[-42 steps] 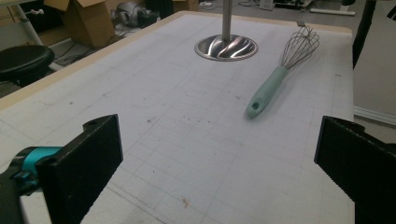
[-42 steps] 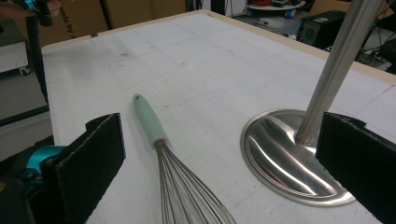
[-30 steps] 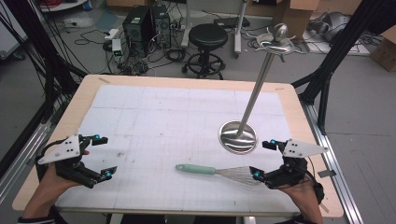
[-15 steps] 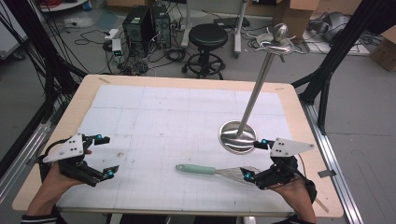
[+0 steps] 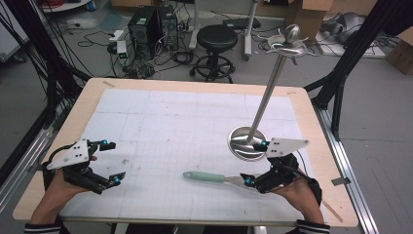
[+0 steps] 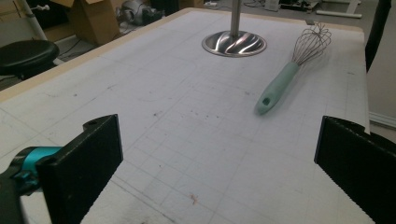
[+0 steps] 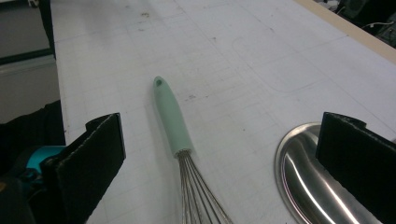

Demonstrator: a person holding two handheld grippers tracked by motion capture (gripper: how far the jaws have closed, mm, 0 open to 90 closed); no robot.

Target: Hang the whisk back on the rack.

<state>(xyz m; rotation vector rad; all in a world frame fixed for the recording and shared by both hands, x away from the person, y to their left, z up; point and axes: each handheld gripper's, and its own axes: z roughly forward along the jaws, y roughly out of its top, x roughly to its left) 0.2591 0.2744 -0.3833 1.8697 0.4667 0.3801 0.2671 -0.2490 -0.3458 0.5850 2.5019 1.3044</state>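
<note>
The whisk (image 5: pixel 214 178) lies flat near the table's near right edge, long axis left to right, green handle left, wires right. The right gripper (image 5: pixel 255 164) stands over the wire end with jaws wide apart, grasping nothing; the left gripper (image 5: pixel 108 161), also spread and empty, sits well apart at the left. Just beyond the whisk stands a steel stand (image 5: pixel 247 143) on the white mat (image 5: pixel 170 126); a stool (image 5: pixel 217 36) is on the floor beyond.

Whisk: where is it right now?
In the high view the whisk lies flat on the table mat, front right, wire end between the open right gripper jaws, beside the metal stand base.
</note>
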